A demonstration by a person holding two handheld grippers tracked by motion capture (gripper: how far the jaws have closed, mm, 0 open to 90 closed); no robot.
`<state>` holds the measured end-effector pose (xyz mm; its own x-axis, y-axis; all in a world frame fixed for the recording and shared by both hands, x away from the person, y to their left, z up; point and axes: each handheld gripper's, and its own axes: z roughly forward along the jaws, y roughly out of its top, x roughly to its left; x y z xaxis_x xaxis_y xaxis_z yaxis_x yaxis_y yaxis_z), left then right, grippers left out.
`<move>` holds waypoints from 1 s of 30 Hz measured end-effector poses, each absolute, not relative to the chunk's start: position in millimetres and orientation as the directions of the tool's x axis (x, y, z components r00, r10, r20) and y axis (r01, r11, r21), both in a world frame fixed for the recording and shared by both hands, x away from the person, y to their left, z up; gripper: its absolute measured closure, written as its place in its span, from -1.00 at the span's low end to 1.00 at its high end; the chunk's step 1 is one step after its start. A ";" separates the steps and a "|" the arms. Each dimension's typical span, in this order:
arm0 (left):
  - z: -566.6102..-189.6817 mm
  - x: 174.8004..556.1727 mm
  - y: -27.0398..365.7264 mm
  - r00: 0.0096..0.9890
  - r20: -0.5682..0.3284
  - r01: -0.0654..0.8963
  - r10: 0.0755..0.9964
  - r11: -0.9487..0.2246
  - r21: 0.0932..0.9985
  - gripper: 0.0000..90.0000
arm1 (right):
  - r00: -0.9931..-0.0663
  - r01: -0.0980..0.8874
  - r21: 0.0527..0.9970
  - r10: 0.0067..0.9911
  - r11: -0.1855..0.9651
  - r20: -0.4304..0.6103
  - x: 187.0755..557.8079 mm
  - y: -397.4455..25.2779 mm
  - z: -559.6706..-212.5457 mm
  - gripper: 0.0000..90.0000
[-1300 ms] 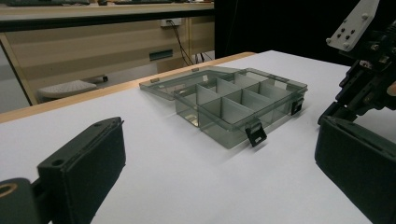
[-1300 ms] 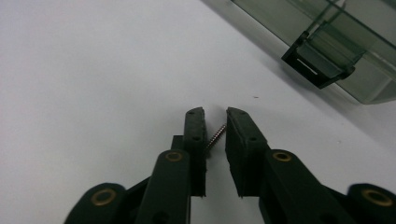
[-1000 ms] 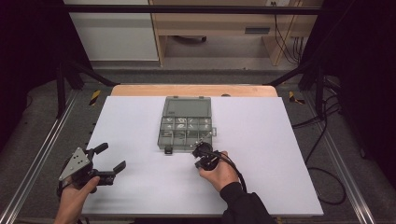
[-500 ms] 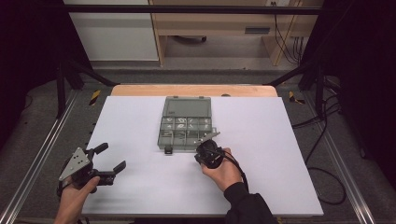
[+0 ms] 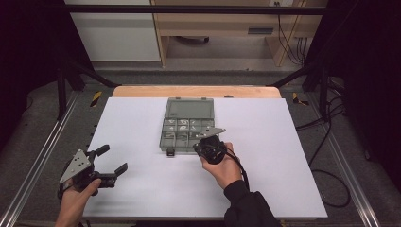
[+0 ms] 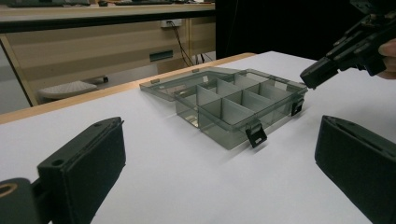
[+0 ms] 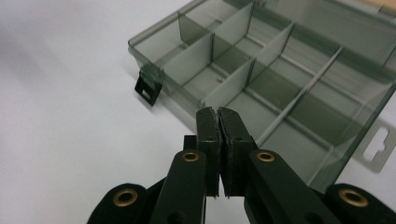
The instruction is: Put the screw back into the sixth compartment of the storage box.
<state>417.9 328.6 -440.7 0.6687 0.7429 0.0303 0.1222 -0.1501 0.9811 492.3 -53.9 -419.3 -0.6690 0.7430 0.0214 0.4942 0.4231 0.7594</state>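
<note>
compartment box (image 5: 187,124): small contents too tiny for me to identify in the high view; far corner cut off by the right gripper view's edge; my left fingers (image 6: 84,168) partly cropped.

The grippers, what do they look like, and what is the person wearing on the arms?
Both are black two-jaw tools. The left gripper has broad flat black pads and a grey three-cornered plate on top. The right gripper has narrow ribbed pads, brass-coloured rivets, a grey plate and a black cable. The right arm wears a dark sleeve.
</note>
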 end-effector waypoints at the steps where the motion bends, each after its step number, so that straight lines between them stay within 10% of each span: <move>1: -440.7 417.9 328.7 0.669 0.031 0.122 0.743 -0.150 0.981 -0.96 | -0.670 0.488 0.765 0.742 0.420 0.020 493.9 -52.1 -417.2 0.95; 30: -440.0 417.7 328.5 0.671 0.029 0.113 0.741 -0.140 0.984 -0.96 | -0.657 0.469 0.790 0.753 0.396 0.013 525.7 -20.1 -416.7 0.95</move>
